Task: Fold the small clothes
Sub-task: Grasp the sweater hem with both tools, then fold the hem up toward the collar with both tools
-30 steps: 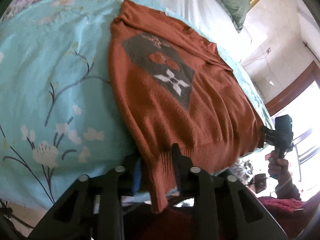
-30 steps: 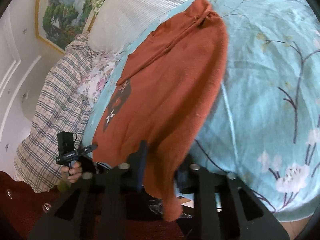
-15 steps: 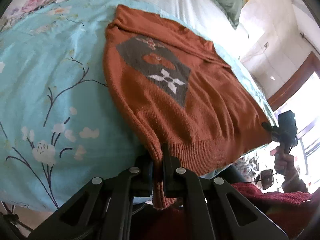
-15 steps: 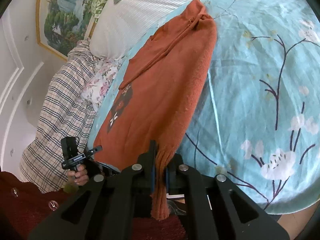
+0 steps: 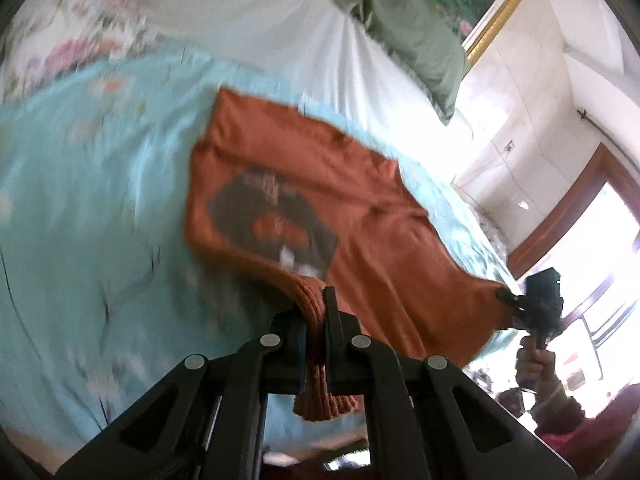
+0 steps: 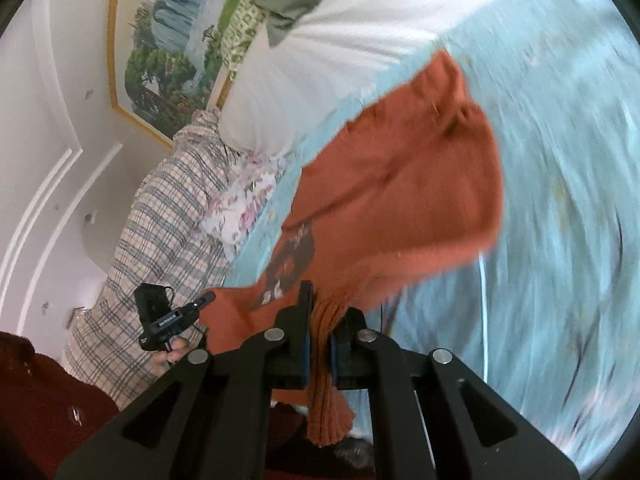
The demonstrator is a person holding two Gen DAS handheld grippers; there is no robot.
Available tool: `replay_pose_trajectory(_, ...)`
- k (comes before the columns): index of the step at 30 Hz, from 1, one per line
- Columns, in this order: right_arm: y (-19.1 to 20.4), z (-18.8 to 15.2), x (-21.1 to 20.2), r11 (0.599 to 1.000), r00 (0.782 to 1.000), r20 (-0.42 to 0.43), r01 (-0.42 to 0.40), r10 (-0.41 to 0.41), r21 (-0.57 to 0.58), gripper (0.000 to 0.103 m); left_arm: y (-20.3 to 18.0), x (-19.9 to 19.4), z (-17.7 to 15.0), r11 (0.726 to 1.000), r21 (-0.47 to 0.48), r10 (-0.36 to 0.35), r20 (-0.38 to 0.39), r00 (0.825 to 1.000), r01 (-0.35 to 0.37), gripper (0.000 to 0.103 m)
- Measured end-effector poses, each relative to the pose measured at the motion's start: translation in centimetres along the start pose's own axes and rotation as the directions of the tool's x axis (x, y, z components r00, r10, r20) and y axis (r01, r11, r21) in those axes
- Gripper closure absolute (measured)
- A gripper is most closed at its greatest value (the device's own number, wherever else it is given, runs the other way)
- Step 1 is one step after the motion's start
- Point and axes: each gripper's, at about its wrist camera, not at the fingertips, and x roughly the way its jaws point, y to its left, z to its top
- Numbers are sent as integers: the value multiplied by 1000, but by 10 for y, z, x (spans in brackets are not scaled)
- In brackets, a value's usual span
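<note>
A rust-orange knitted sweater (image 5: 372, 232) with a dark diamond patch on its chest lies on a light-blue flowered bedspread (image 5: 100, 208). My left gripper (image 5: 314, 320) is shut on the ribbed hem at one bottom corner, which hangs down between the fingers. My right gripper (image 6: 320, 320) is shut on the other hem corner of the sweater (image 6: 404, 184). Both corners are lifted off the bed, so the lower part of the sweater rises and bunches. Each view also shows the other gripper (image 5: 540, 300) (image 6: 168, 316) at the sweater's far corner, held by a hand.
White striped bedding (image 5: 260, 20) and a green pillow (image 5: 416, 40) lie at the head of the bed. A plaid blanket (image 6: 160, 240) and flowered cloth (image 6: 240, 208) are heaped beside it. A framed landscape painting (image 6: 172, 40) hangs on the wall. Dark red cloth (image 6: 44, 400) is near the bed's foot.
Both grippers closed on the hem corners and then rose, pulling the sweater's bottom edge up off the bedspread. The views tilted up toward the head of the bed.
</note>
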Motion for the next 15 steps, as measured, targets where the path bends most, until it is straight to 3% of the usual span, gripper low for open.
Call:
replay_pose_trajectory(4,-4,53,15,999,997,60,41,-39,-34,95,-12,8,45,999,39,27,105,994,-32,99)
replay_pose_trajectory(8,-16,112,40,993,989,95,115,-111,-40,95,-10,25,98,997,27,59,204,977,-66,99)
replay_pose_trajectory(15,-62,189,104,962,962,40,270,-269,-28,95,17,95,186,980,-38,199,221,955,-195,99)
